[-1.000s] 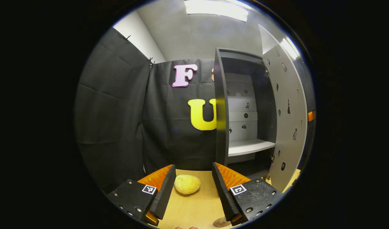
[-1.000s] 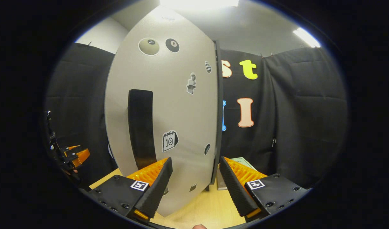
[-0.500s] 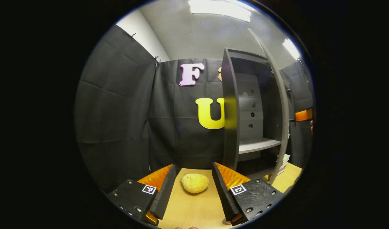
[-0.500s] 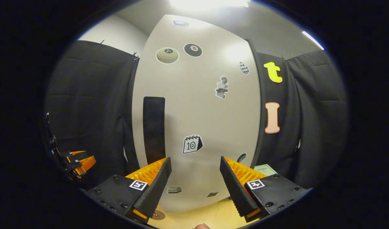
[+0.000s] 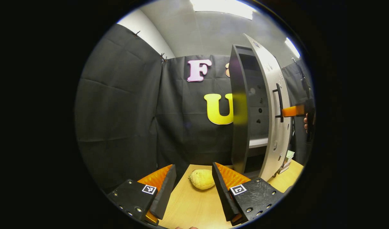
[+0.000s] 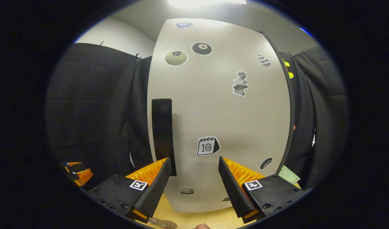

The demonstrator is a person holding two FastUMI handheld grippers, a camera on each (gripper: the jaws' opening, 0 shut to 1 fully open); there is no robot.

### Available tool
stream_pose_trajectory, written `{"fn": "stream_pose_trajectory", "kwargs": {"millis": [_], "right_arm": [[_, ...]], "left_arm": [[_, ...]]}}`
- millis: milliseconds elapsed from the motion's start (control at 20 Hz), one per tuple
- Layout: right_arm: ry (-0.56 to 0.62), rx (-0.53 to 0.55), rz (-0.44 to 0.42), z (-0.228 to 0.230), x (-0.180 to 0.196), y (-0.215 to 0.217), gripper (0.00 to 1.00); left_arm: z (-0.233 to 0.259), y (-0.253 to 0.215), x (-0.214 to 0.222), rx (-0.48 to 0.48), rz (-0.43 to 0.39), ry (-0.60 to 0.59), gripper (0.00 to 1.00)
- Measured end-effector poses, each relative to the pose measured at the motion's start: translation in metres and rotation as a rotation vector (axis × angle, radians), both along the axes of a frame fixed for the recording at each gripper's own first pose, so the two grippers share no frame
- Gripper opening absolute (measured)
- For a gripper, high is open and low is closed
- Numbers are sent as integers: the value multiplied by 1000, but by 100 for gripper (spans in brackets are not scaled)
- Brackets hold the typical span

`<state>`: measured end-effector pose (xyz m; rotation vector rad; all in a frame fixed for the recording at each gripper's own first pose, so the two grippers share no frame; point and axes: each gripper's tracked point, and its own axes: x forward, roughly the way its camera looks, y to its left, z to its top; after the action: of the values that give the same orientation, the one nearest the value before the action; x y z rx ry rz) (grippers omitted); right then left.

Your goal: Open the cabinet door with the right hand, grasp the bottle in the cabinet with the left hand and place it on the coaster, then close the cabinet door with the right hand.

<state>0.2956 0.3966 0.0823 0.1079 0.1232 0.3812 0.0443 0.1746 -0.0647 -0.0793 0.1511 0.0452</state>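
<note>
Grey and sticker-dotted, the cabinet door (image 6: 220,121) has swung most of the way shut over the last second, leaving a narrow gap onto the cabinet (image 5: 242,111), so the closing step looks nearly done. Bottle and coaster: I cannot place either. The right gripper (image 6: 194,178) faces the door beside its black handle (image 6: 162,133), fingers apart, empty. The left gripper (image 5: 194,184) hovers over the table (image 5: 188,210), fingers apart, near a yellow lemon (image 5: 201,179).

a yellow lemon (image 5: 201,179) lies on the light wooden worktop (image 5: 191,206). farther right, a small stack of books (image 5: 286,159) rests on the worktop, its green top cover (image 6: 289,174) catching light. bright ceiling lights (image 5: 224,6) glow overhead.
</note>
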Motion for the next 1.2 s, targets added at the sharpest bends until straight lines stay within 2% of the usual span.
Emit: {"fn": "stream_pose_trajectory", "kwargs": {"millis": [100,150,200,300,350,400,450,550,600,650,750,950,1200], "right_arm": [[2,9,-6,-1,0,2,95],[4,14,-10,-1,1,3,92],[5,18,-13,-2,1,4,95],[9,28,-18,-2,2,6,92],[11,33,-21,-2,2,7,95],[12,37,-25,-2,2,7,92],[12,40,-28,-2,3,7,95],[15,46,-35,-2,4,7,95],[18,49,-36,-1,2,7,92],[22,54,-35,-1,2,7,95],[10,66,-23,2,1,9,95],[-42,37,-25,19,-24,-20,95],[-103,1,-49,34,-72,-88,95]], "left_arm": [[0,0,1,1,1,0,64],[0,1,0,0,1,-1,64],[0,1,0,0,2,0,64],[0,0,-1,0,1,-1,66],[1,0,-1,-1,-1,-1,66],[2,-2,0,-1,-2,-1,66],[2,-3,-1,-2,-3,-1,66],[6,-5,-5,-3,-3,-3,66],[6,-6,-6,-4,-2,-4,66],[8,-9,-7,-4,2,-4,66],[15,-15,-9,-5,10,-11,63],[33,-38,-15,4,20,-36,66],[59,-97,-13,20,-22,-65,66]]}}
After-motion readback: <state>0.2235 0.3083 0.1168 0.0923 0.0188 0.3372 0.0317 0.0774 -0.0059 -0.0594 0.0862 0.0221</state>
